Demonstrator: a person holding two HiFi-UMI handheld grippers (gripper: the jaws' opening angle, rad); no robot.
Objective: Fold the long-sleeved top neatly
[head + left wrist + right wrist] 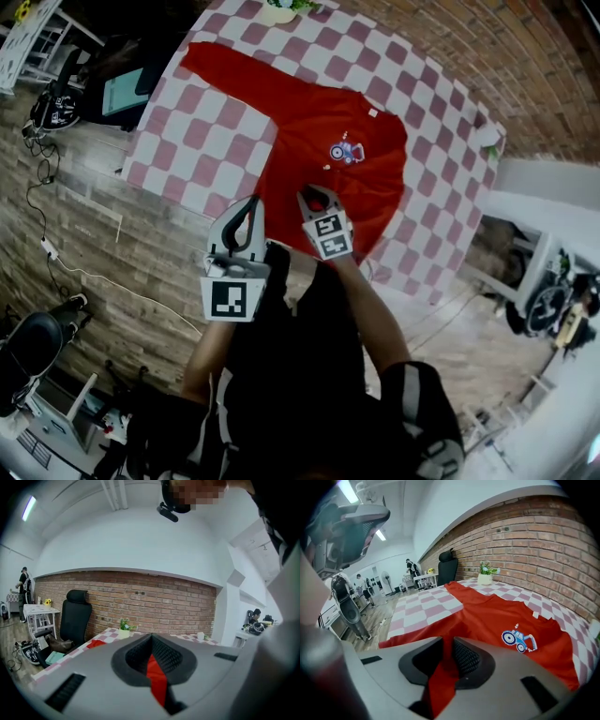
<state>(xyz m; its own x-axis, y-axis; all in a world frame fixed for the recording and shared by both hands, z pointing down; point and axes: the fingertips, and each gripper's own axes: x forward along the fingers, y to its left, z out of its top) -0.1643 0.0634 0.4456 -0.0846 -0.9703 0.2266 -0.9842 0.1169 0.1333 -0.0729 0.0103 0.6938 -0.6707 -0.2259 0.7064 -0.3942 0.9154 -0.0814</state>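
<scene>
A red long-sleeved top [328, 122] with a blue tractor print [519, 639] lies face up on the pink-and-white checked table [187, 150]. One sleeve [220, 67] stretches to the far left corner. My right gripper [317, 199] is over the top's near edge, and red cloth [440, 686] fills the narrow gap between its jaws [446, 644]. My left gripper [247, 208] hovers just off the table's near edge, left of the top. It [151, 645] is shut on a thin strip of red cloth [157, 679]. What part of the top each one holds is hidden.
A small potted plant [278, 11] stands at the table's far edge, and a small white object [487, 141] sits near the right edge. A black office chair [75, 616] is beyond the table's left side. Behind the table runs a brick wall [534, 536].
</scene>
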